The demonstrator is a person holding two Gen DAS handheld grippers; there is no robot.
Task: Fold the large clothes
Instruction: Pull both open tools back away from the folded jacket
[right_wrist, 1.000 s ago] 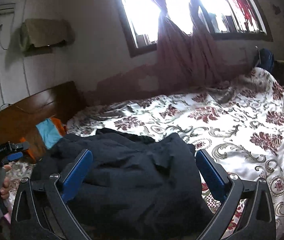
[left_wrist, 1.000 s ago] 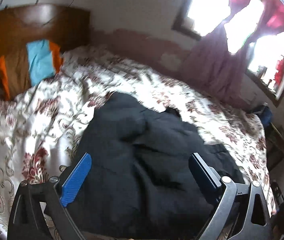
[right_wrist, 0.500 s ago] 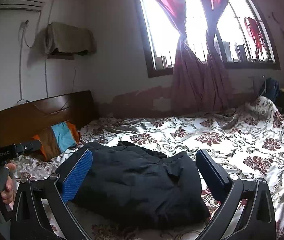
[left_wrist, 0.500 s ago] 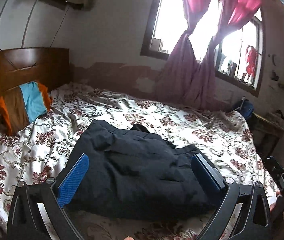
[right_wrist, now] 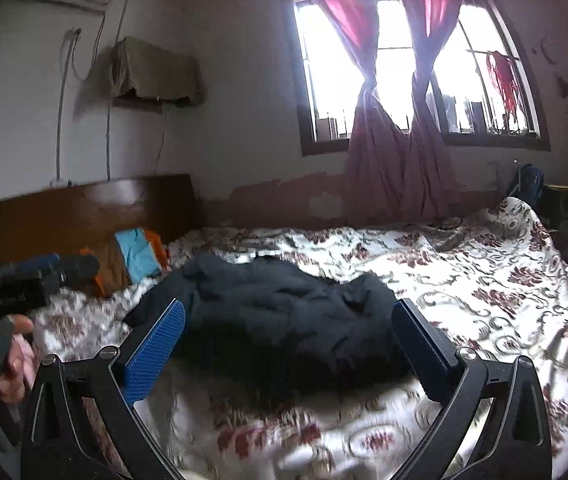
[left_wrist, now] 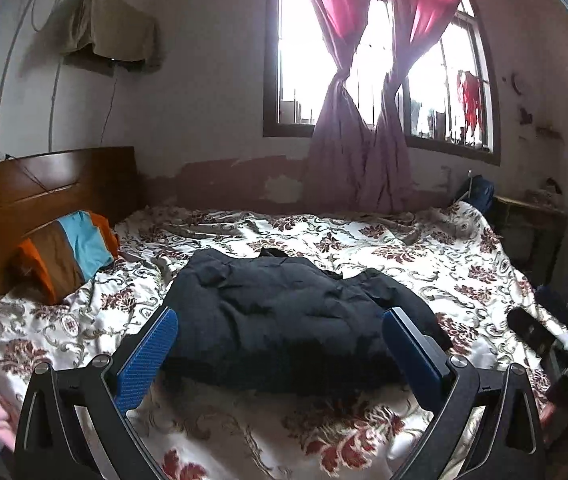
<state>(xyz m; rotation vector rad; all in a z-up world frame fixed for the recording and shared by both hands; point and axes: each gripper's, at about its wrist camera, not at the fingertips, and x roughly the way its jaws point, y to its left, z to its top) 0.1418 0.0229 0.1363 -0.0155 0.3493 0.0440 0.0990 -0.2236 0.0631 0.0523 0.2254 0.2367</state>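
Dark folded jacket (left_wrist: 284,316) mid-bed on floral bedspread (left_wrist: 424,256), left gripper (left_wrist: 279,330) and right gripper (right_wrist: 290,320) fingers spread wide, empty, striped pillow (left_wrist: 71,252) by headboard (left_wrist: 43,188), hand (right_wrist: 15,364) only in right view.

A floral-covered bed (left_wrist: 424,248) bears a dark jacket (left_wrist: 284,312) and striped pillow (left_wrist: 67,252).

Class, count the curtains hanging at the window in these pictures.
2: one pink curtain knotted on the left, another beside it on the right, both before the window. More may lie outside view.
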